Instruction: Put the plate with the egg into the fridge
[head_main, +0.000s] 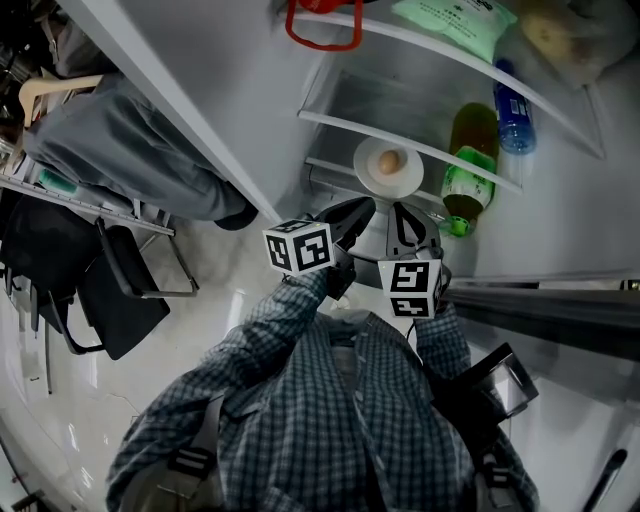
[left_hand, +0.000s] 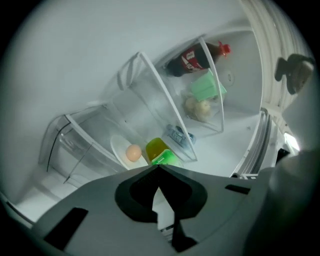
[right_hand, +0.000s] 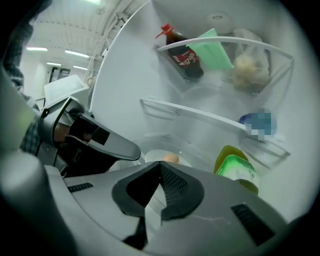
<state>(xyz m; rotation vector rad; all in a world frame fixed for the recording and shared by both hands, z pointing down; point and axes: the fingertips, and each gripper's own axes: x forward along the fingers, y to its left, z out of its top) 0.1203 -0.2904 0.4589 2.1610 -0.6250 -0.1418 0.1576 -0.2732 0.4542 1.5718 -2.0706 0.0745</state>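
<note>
Here, we stood at the open fridge (head_main: 250, 90), holding a gripper in each hand, both aimed at its lower shelves. The plate (head_main: 372, 176) sat inside the fridge on a clear shelf (head_main: 330, 168), and the egg (head_main: 389, 161) lay on the plate near its middle. A green-labelled bottle (head_main: 468, 180) of yellow drink was just beside the plate, on its right in the head view. A blue bottle (head_main: 513, 115) was behind that one.

The left gripper (head_main: 355, 213) hung just in front of the shelf, close to the plate but apart from it. Its fingers were pressed together with nothing between them. The right gripper (head_main: 404, 222) hung next to it, also short of the plate, its fingers likewise closed on nothing.

Higher up, in the right gripper view, a dark bottle with a red cap (right_hand: 182, 52) and a green packet (right_hand: 212, 50) rested on an upper shelf.
</note>
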